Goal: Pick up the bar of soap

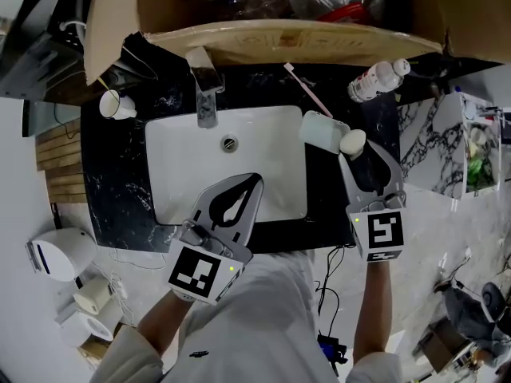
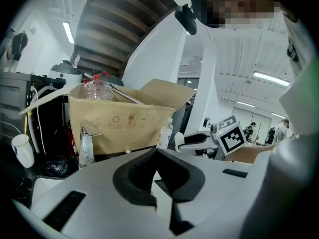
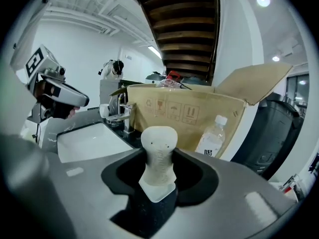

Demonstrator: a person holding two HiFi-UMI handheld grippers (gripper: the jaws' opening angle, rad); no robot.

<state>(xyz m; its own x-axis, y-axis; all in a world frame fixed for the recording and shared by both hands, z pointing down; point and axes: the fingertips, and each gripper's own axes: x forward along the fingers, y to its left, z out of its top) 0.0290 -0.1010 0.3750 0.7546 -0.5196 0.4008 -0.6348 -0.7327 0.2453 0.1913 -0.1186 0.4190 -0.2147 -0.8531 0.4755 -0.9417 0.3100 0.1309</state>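
The bar of soap (image 1: 354, 141) is cream and rounded, and my right gripper (image 1: 351, 148) is shut on it over the black counter right of the sink. In the right gripper view the soap (image 3: 158, 138) stands upright between the jaws of that gripper (image 3: 159, 169), with the pale soap dish (image 3: 158, 190) just beneath it. The same dish (image 1: 319, 131) lies on the counter beside the soap. My left gripper (image 1: 254, 182) hovers over the near part of the white sink (image 1: 172, 146), jaws shut with nothing between them; in its own view its tips (image 2: 157, 152) meet.
A chrome faucet (image 1: 206, 94) stands behind the sink. A paper cup (image 1: 118, 104) sits at the far left, a pink toothbrush (image 1: 307, 88) and a water bottle (image 1: 379, 78) at the far right. A cardboard box (image 1: 279, 38) runs along the back.
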